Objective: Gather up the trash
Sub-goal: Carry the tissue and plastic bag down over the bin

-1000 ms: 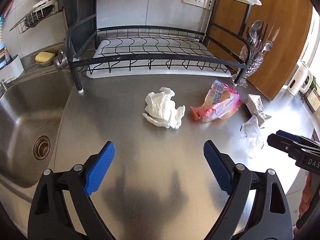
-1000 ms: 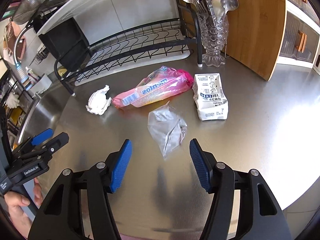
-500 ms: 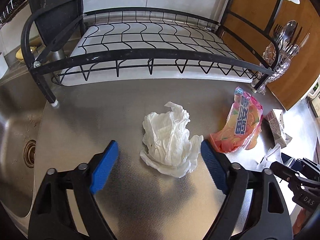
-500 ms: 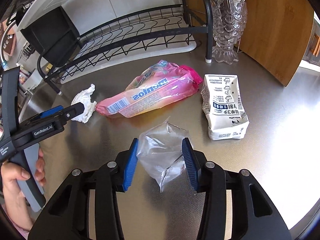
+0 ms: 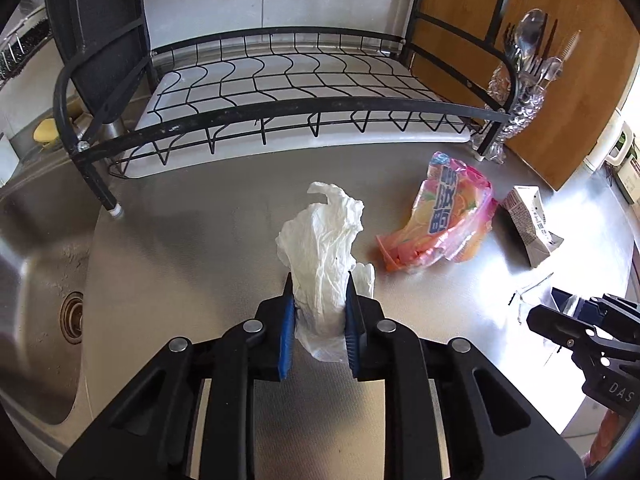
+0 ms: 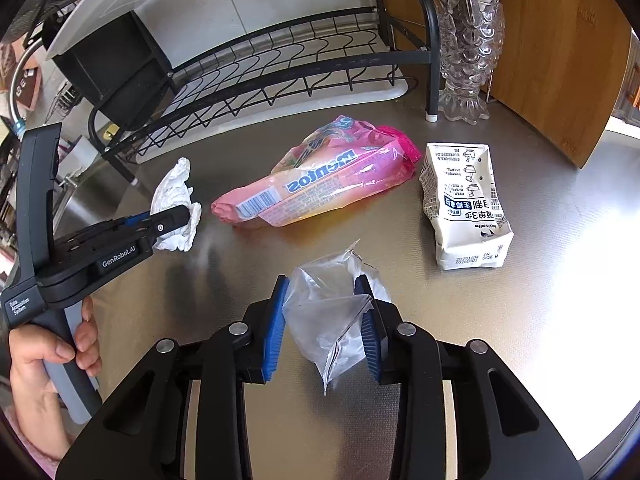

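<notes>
Both tools pinch trash: left tool [image 5: 319,300] a tissue [image 5: 324,248], right tool [image 6: 324,312] a clear bag [image 6: 332,312]; candy wrapper [image 6: 320,180] between.

crumpled tissue [image 5: 324,256], clear bag [image 6: 332,312], both pinched

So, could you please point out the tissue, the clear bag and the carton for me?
tissue [image 5: 324,248]: left wrist view, its crumpled middle above the pads.
clear bag [image 6: 326,312]: right wrist view, its middle between the pads.
carton [image 6: 466,204]: right wrist view, its printed top face.
</notes>
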Motion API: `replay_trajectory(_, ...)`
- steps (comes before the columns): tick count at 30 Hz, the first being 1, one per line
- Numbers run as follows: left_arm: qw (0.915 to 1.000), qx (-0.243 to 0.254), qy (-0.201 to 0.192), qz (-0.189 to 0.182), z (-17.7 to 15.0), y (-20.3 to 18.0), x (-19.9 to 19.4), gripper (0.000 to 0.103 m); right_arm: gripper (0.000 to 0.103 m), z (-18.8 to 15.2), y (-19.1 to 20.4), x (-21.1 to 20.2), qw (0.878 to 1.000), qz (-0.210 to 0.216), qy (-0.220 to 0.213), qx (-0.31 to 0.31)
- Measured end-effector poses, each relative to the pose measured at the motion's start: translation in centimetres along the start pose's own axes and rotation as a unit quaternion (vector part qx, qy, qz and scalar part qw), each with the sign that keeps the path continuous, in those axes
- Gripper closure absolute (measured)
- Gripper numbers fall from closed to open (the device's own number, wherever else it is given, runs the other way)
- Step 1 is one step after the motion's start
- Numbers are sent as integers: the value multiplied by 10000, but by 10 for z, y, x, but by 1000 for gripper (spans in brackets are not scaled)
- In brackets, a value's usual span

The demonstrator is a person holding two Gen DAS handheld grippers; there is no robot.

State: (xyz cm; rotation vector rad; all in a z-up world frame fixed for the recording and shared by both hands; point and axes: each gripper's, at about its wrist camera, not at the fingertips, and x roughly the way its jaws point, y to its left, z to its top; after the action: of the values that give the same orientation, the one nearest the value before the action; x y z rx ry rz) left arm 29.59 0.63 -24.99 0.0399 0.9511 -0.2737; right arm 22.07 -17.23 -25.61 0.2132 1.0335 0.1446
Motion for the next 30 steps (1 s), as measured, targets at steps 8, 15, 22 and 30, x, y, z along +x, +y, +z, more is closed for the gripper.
replay_trajectory(8,9994,11,-325,114,-45,-19,-84,83,69,-30,26,-56,9994,20,-258,-214)
replay_trajectory(15,9991,-88,-403,56,-114,-28,-143,83,69,-80,46,-101,9980,-100,-414,-461)
replay_trajectory(22,9983,-174,-522,215,-182,-41,-182,83,69,-140,60,-125,9974,-23,-464,-546)
replay_trajectory(30,9988,-383,-286,111,-258,-42,-170,83,68,-214,56,-118,9983,81,-259,-508)
